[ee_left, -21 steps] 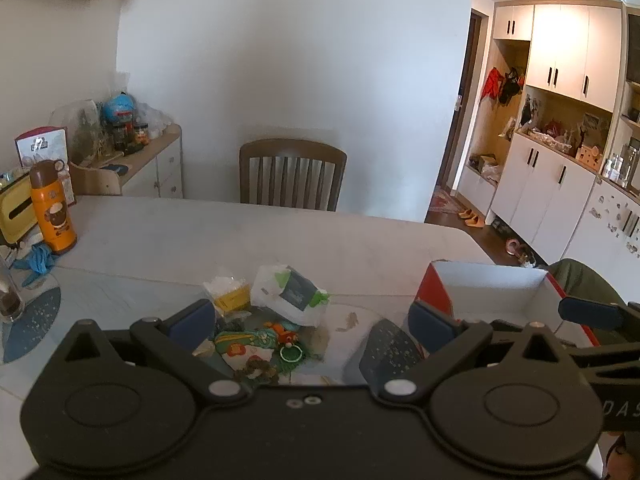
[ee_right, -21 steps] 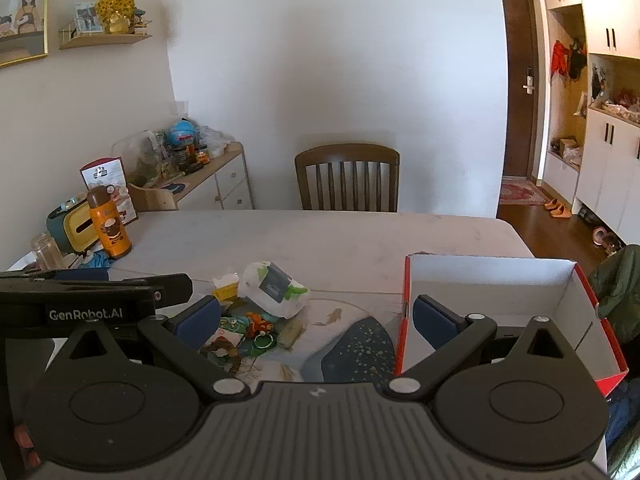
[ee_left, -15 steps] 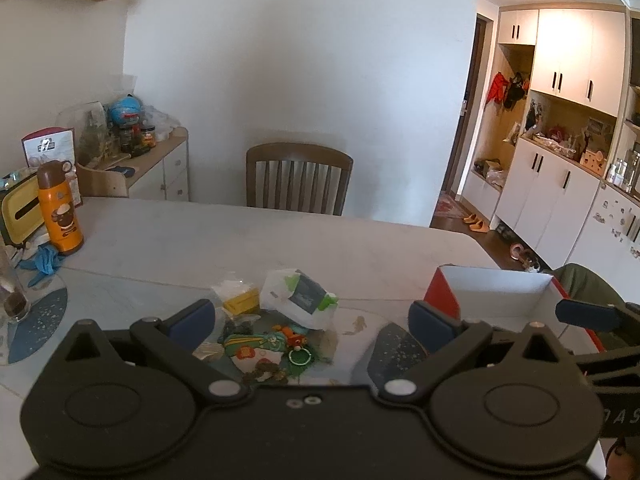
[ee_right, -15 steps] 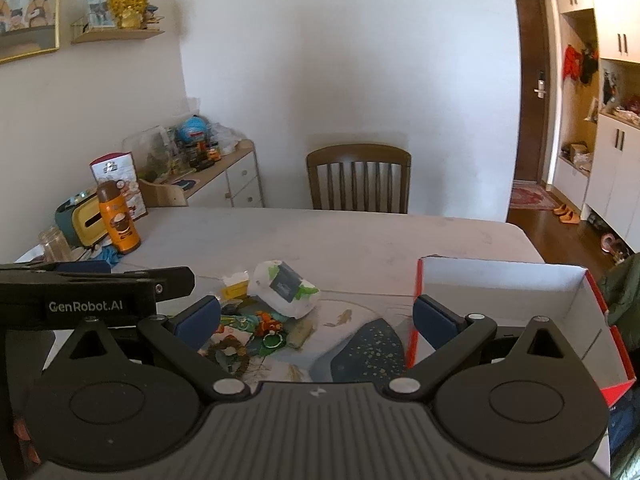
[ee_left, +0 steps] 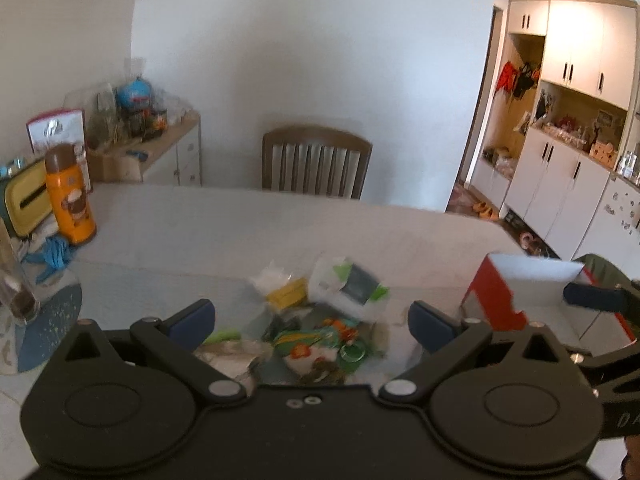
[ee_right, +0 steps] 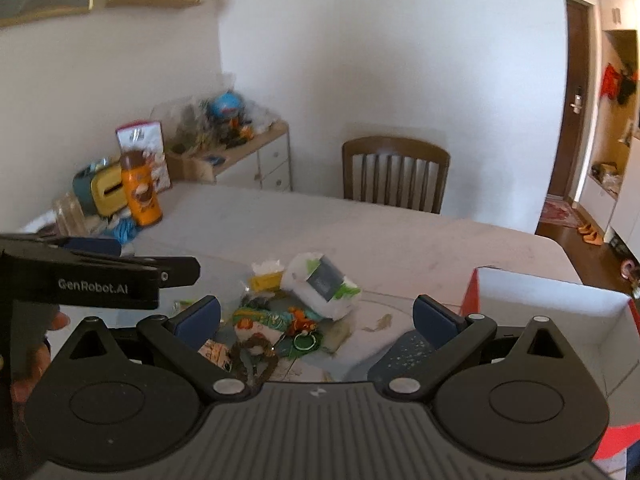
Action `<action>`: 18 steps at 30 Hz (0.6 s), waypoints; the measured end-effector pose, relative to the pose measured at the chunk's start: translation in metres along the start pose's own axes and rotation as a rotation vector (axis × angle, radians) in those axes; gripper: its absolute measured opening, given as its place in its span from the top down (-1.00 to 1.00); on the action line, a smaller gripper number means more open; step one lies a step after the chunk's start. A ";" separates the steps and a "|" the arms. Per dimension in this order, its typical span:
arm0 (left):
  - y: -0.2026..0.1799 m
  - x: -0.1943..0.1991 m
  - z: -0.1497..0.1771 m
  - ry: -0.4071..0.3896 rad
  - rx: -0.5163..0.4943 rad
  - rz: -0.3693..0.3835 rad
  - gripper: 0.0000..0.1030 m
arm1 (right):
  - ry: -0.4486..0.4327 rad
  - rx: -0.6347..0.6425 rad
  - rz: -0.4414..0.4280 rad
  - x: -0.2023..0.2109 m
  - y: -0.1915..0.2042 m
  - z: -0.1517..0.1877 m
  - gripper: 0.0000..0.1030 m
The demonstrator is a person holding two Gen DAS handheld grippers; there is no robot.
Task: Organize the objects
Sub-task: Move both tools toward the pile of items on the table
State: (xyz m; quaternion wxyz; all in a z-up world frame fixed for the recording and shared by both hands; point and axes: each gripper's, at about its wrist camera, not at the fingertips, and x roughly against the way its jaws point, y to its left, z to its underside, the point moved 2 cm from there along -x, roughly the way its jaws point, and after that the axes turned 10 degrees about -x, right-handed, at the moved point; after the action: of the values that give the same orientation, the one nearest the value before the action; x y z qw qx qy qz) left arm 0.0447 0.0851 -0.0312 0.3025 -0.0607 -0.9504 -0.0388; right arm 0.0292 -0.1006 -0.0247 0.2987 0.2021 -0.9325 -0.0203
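Clutter of small colourful trinkets and wrappers lies on the pale counter, framed between the wide-open, empty jaws of the left hand-held gripper. The right hand-held gripper is equally spread, holding nothing, above the same heap. A white plastic pouch with green print rests at the pile's far edge, beside a yellow packet. To the right stands an open red-and-white cardboard box, partly cut off. Motion blur smears the smaller items.

Pale table; heap of small items, red-and-white box, orange flask, yellow tissue box
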 end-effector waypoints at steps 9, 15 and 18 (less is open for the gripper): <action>0.038 -0.043 0.026 0.116 -0.025 0.037 -0.99 | 0.114 0.006 0.007 -0.052 0.009 0.012 -0.99; 0.063 -0.069 0.036 0.176 -0.008 0.049 -0.97 | 0.173 0.067 -0.009 -0.080 0.025 0.032 -0.96; 0.076 -0.084 0.041 0.209 0.009 0.037 -0.92 | 0.216 0.097 -0.016 -0.095 0.037 0.041 -0.92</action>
State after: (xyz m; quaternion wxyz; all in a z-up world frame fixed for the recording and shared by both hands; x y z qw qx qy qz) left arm 0.0999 0.1575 -0.1105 0.4008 -0.0727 -0.9126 -0.0351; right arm 0.0628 -0.0327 -0.1048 0.3870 0.2248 -0.8932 0.0444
